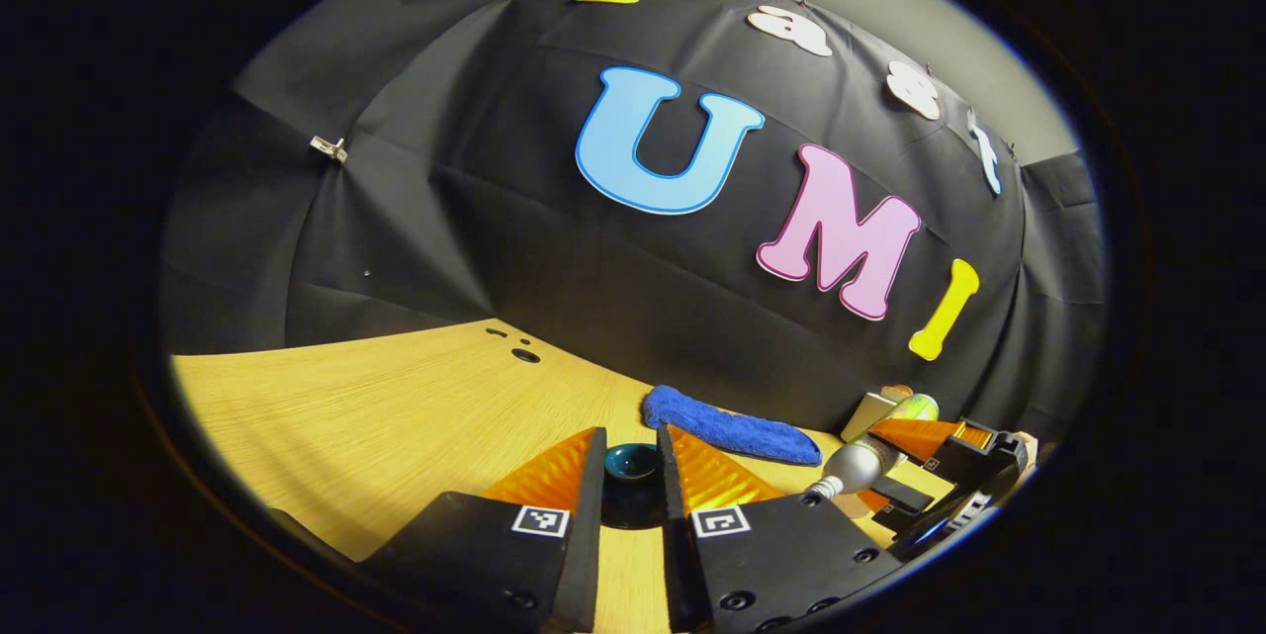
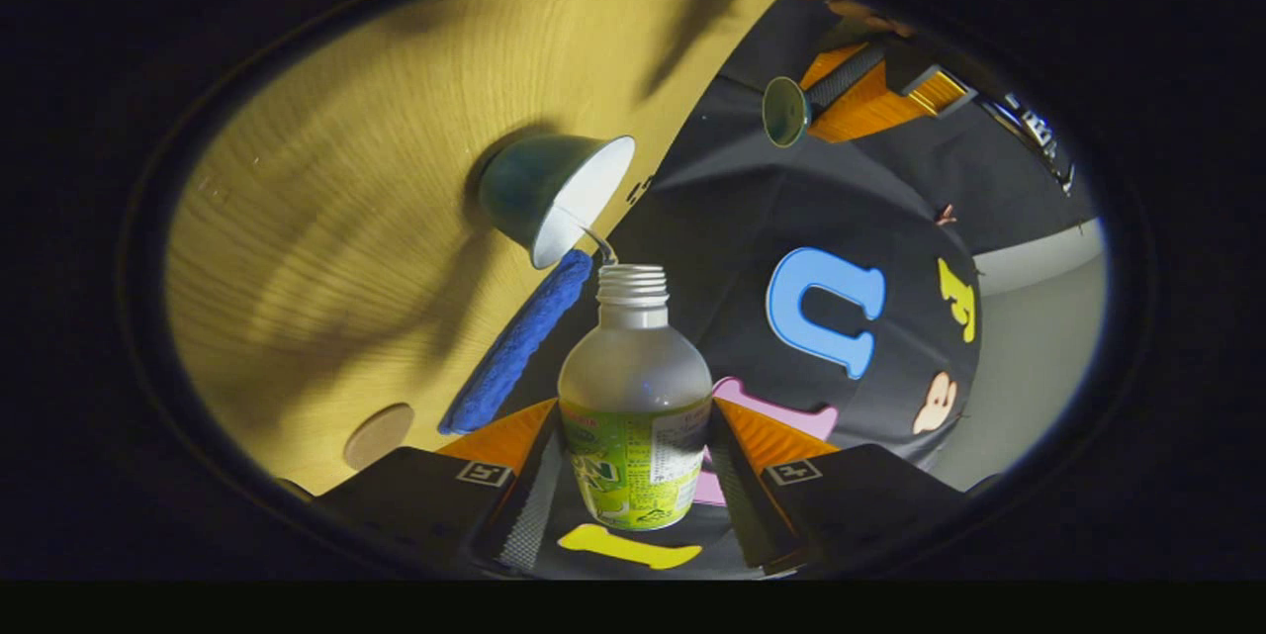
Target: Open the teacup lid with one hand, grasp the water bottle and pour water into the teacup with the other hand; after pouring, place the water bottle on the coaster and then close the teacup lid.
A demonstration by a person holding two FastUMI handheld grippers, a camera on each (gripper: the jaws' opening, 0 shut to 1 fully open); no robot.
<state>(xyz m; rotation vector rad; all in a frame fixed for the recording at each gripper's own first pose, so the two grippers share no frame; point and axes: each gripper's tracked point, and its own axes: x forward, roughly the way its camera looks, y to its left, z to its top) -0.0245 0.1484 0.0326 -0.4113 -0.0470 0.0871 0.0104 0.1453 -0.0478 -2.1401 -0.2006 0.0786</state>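
In the left gripper view my left gripper (image 1: 631,444) is shut on the dark teal teacup lid (image 1: 633,466), held up over the wooden table (image 1: 396,416). To its right the right gripper (image 1: 920,461) holds the water bottle (image 1: 856,466) tipped over. In the right gripper view my right gripper (image 2: 633,407) is shut on the clear bottle (image 2: 633,367) with a green label, cap off. A thin stream of water (image 2: 603,243) runs from its mouth into the teal teacup (image 2: 554,199) with a white inside. Farther off, the left gripper (image 2: 841,95) carries the lid (image 2: 786,110).
A folded blue cloth (image 2: 519,342) lies along the table's back edge by the black wall; it is also the blue cloth (image 1: 732,431) in the left gripper view. A round brown coaster (image 2: 379,434) lies on the table beside the cloth. Small dark holes (image 1: 524,354) mark the tabletop.
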